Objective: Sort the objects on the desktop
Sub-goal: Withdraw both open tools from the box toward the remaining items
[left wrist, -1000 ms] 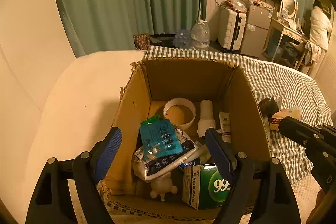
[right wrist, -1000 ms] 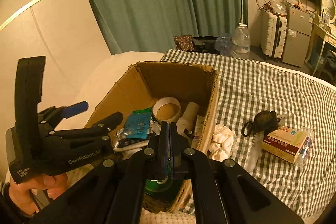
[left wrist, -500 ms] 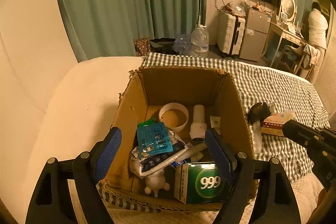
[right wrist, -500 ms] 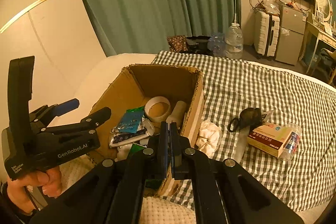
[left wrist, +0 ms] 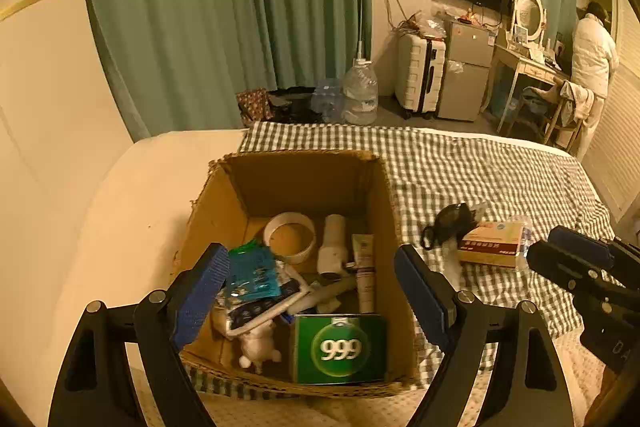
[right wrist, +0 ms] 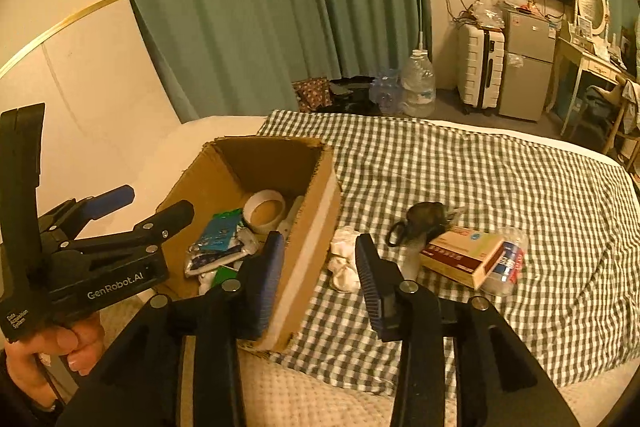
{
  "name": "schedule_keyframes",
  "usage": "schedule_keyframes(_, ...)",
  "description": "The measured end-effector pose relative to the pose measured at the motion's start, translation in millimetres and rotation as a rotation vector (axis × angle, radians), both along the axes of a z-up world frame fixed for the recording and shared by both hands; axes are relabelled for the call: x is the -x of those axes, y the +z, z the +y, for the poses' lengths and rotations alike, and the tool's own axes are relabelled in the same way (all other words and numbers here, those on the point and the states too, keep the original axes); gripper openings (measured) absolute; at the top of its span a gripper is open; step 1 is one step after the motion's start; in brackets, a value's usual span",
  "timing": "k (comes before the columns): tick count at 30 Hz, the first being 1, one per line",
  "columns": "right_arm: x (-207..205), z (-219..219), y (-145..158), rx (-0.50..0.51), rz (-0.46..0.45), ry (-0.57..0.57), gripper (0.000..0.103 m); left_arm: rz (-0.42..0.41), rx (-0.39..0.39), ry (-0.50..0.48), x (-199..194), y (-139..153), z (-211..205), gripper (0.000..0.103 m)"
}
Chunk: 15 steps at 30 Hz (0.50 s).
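Box on bed, both grippers empty

Box [left wrist: 304, 183] sits on the bed's checked cloth [right wrist: 460, 167], holding tape roll [left wrist: 291, 235] and green carton [left wrist: 340, 347]. Left hand-held gripper [left wrist: 312, 291] gapes wide, empty. Right hand-held gripper [right wrist: 320, 267] is opening, nothing between its jaws.

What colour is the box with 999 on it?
Green, with white numbers. The 999 box shows best in the left wrist view.

Rough corrugated cardboard box [left wrist: 288, 183] on woven checked cloth [left wrist: 480, 171].
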State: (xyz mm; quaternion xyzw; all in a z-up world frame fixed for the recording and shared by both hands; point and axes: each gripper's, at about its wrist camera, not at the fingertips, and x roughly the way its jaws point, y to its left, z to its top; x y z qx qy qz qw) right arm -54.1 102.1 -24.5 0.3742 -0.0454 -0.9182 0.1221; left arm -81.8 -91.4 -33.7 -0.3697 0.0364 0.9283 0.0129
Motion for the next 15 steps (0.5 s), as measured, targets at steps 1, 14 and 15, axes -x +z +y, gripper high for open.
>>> schedule_keyframes(1, -1.4, 2.8, 0.9, -0.001, -0.002, 0.002, 0.038, 0.002, 0.0, -0.001, -1.4, 0.9, 3.6, 0.088)
schedule_keyframes(14, -23.2, 56.0, 2.2, -0.027, -0.014, -0.045, 0.051, 0.01, 0.001, -0.064, -12.5, 6.5, 66.7, 0.088)
schedule_keyframes(15, -24.4, 60.3, 1.7, -0.028, -0.016, -0.049, 0.053, 0.008, 0.0, -0.07, -12.2, 6.2, 70.8, 0.088)
